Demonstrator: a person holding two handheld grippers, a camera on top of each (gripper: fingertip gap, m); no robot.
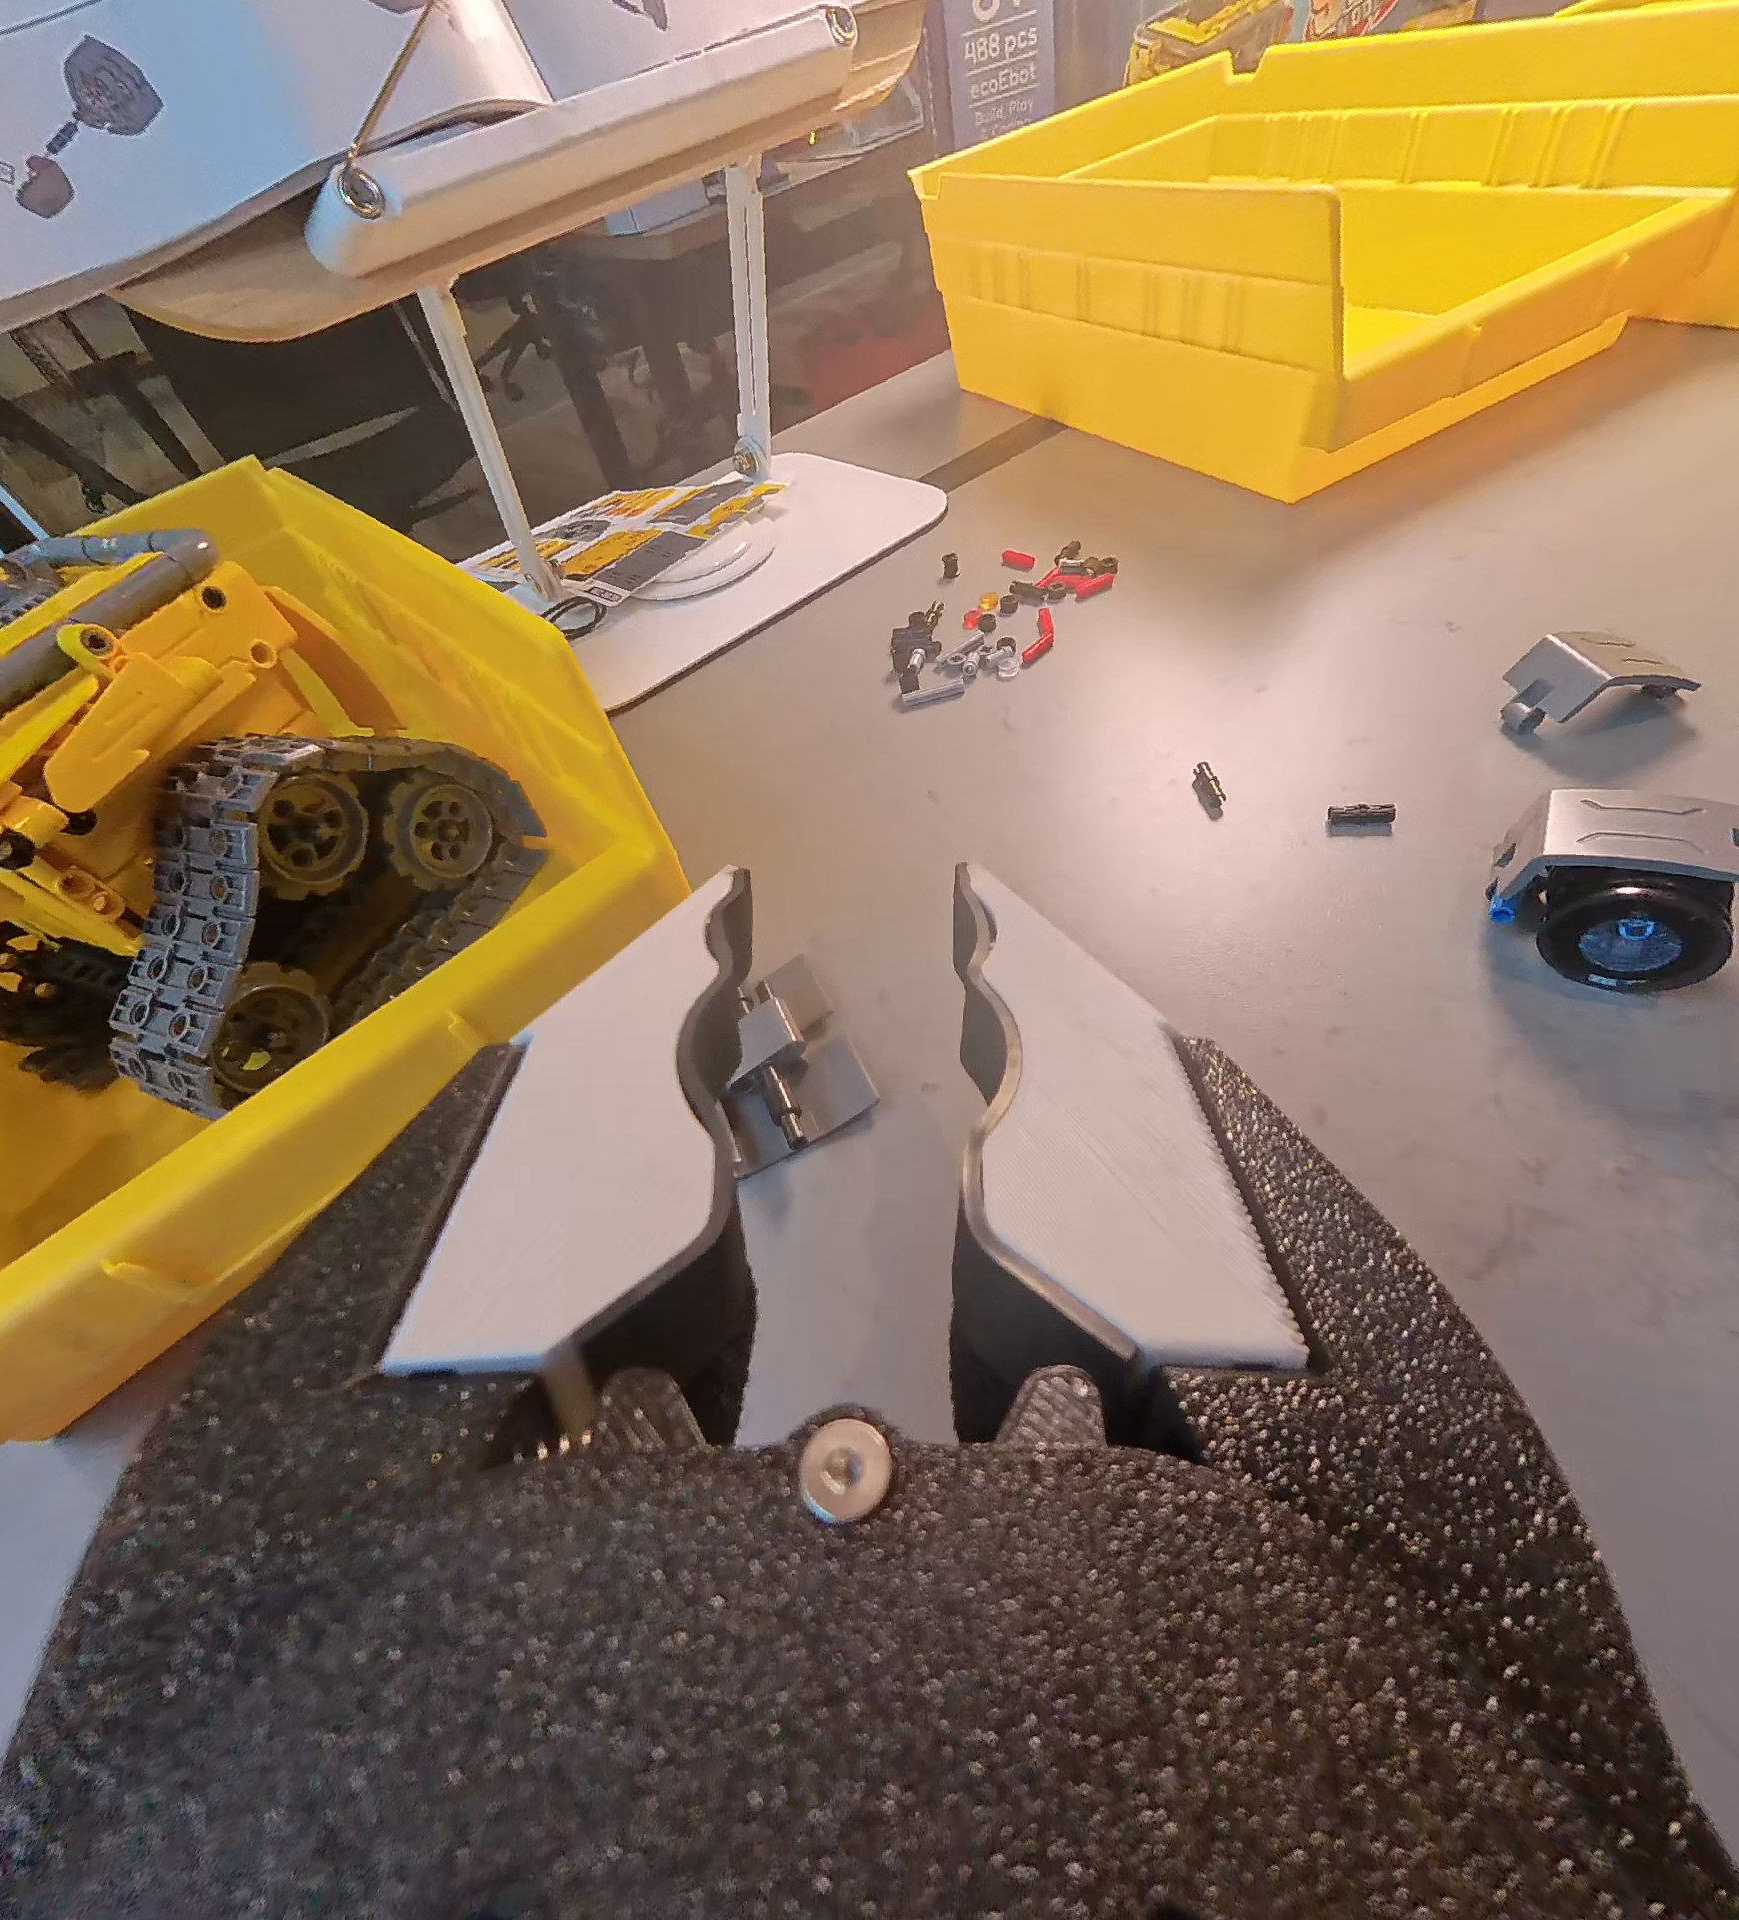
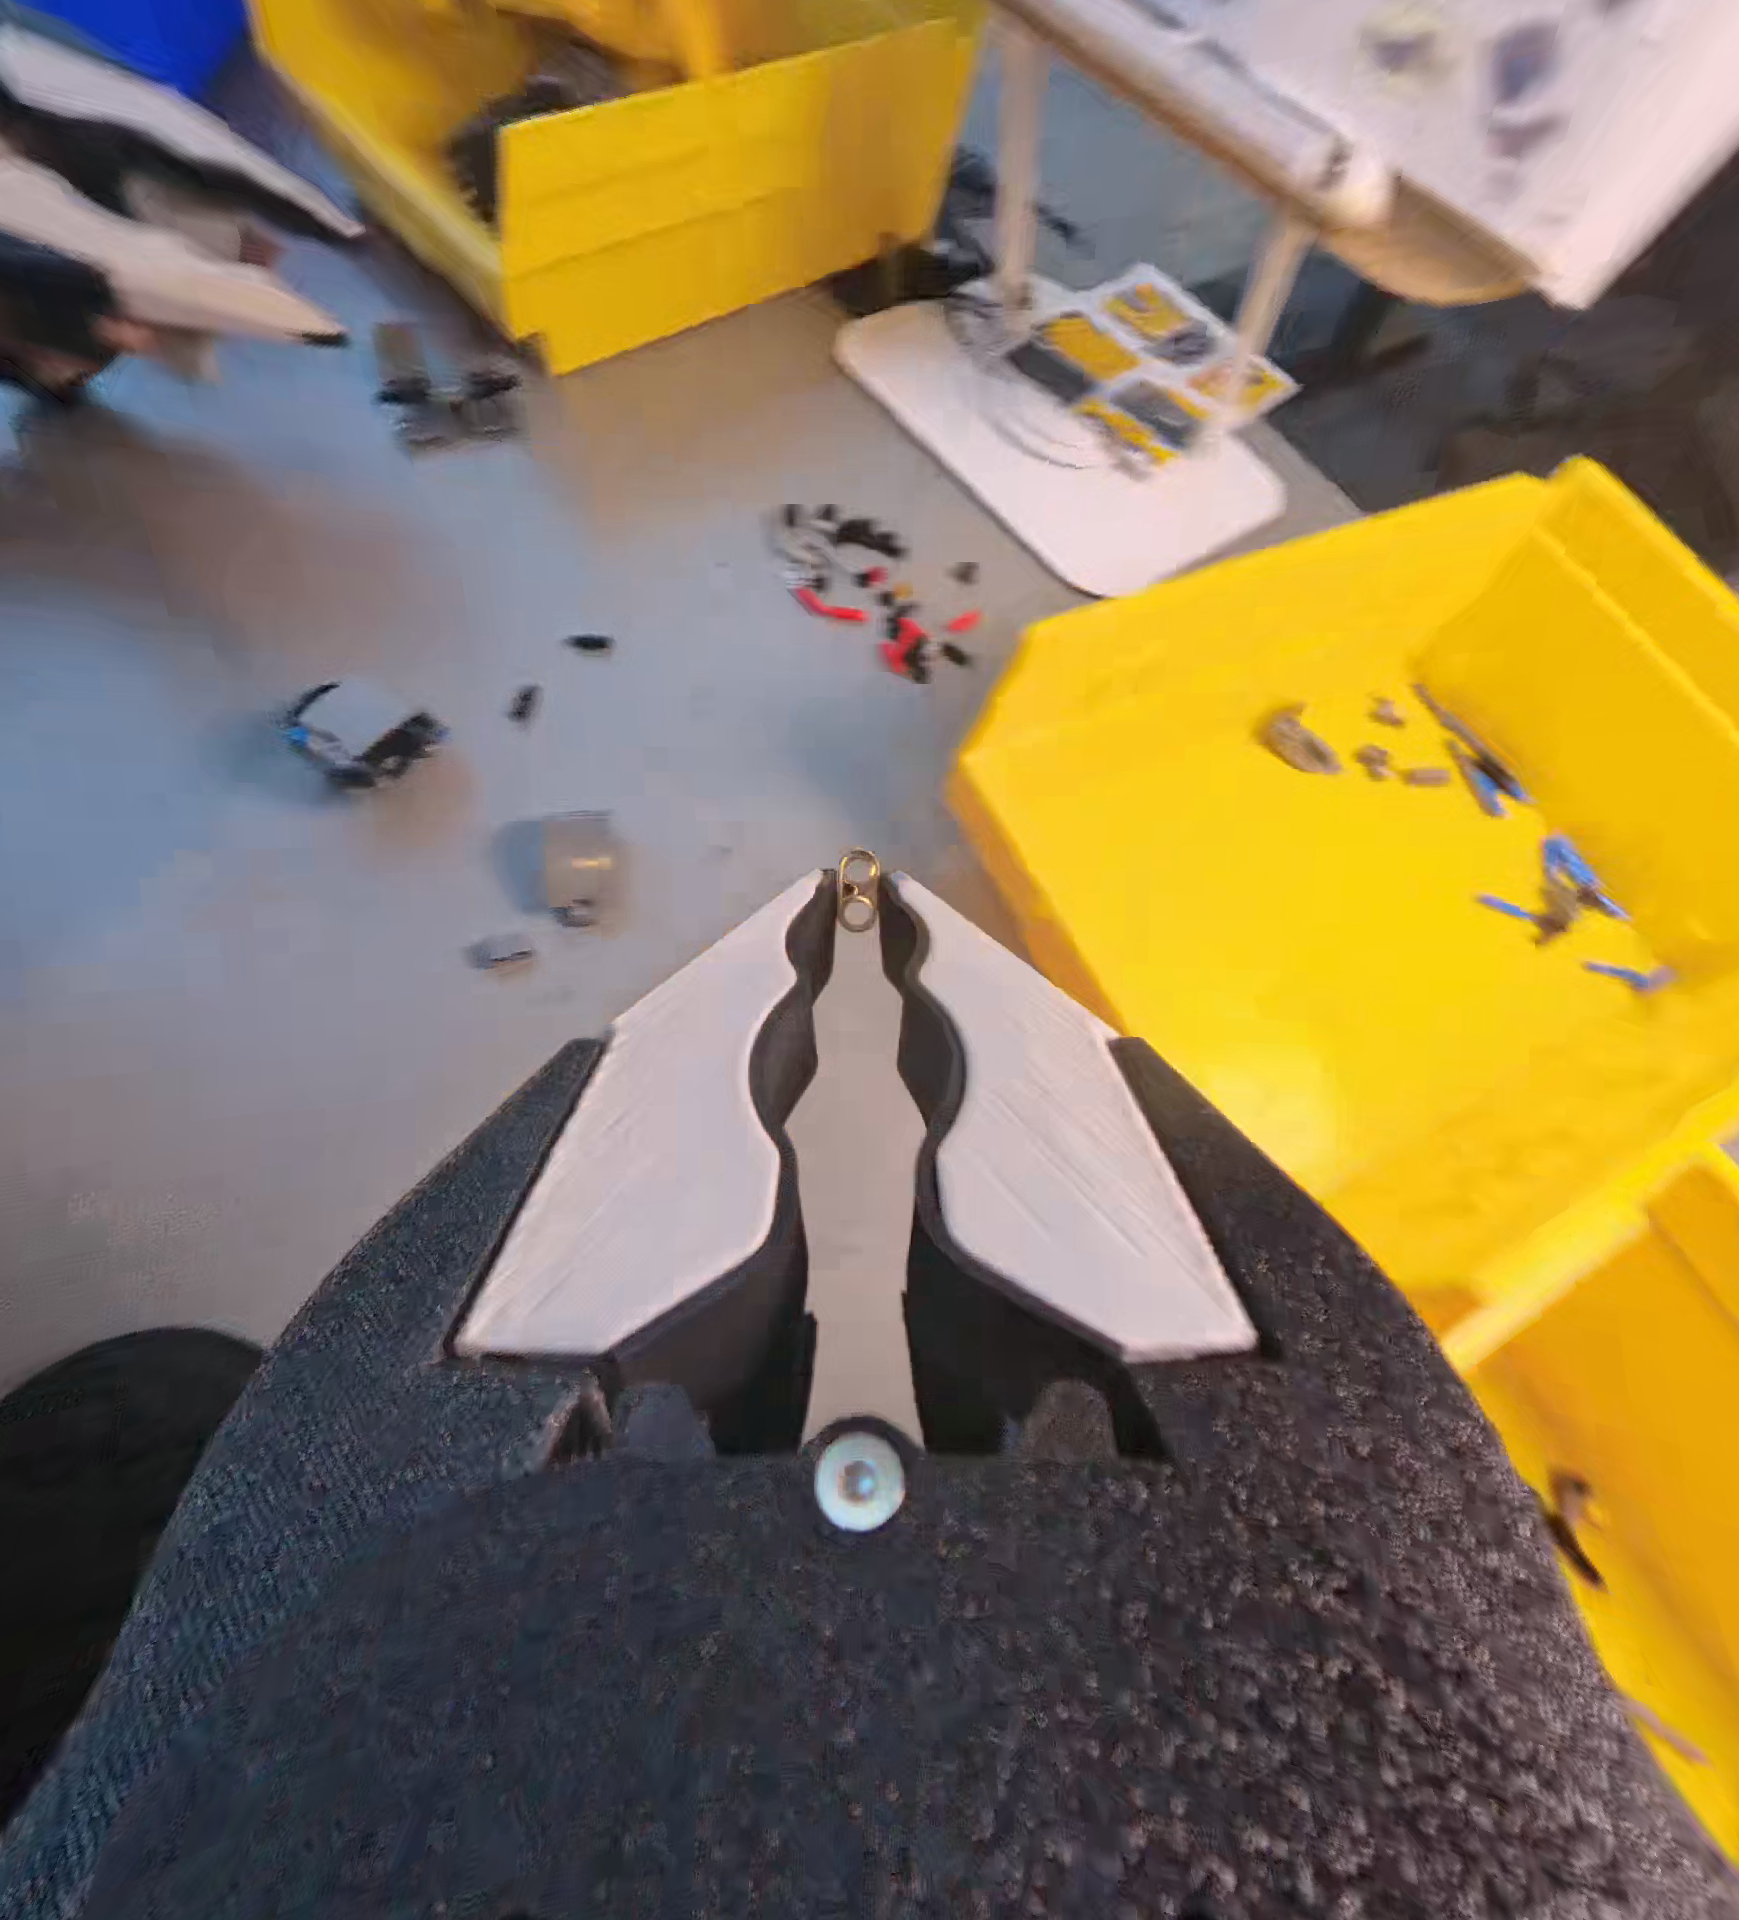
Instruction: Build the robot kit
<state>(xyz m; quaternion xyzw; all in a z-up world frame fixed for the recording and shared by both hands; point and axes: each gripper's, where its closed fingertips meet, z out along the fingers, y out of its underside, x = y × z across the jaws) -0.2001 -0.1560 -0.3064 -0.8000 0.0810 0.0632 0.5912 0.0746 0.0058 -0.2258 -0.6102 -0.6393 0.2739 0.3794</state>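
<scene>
On the left wrist view, my left gripper (image 1: 849, 883) is sitting low over the grey table (image 1: 1208, 1195) with its jaws spread wide and nothing between them. A small grey hinge-like piece (image 1: 805, 1060) lies flat on the table in the gap, tucked close against the inner edge of the left finger; can't tell if it's actually touching. Right beside that finger is a yellow bin (image 1: 345, 1132) with a yellow tracked model (image 1: 169, 831) inside. Farther out there's a scatter of small red and black parts (image 1: 1000, 618), two loose black pins (image 1: 1208, 788), a grey wheel assembly with blue bits (image 1: 1639, 894), and another grey panel (image 1: 1592, 675). A white book stand (image 1: 771, 561) holds an open instruction booklet (image 1: 117, 135), and an open yellow tray (image 1: 1260, 291) sits at the back.

Over on the right wrist view, pretty blurry tbh, my right gripper (image 2: 857, 883) is nearly closed, pinching a tiny tan connector with two holes (image 2: 857, 891) right at the fingertips, off the table. To its right is a yellow divided bin (image 2: 1208, 935) with a few blue and grey pieces (image 2: 1561, 883) in it. The left gripper (image 2: 138, 249) shows up top left, well apart.
</scene>
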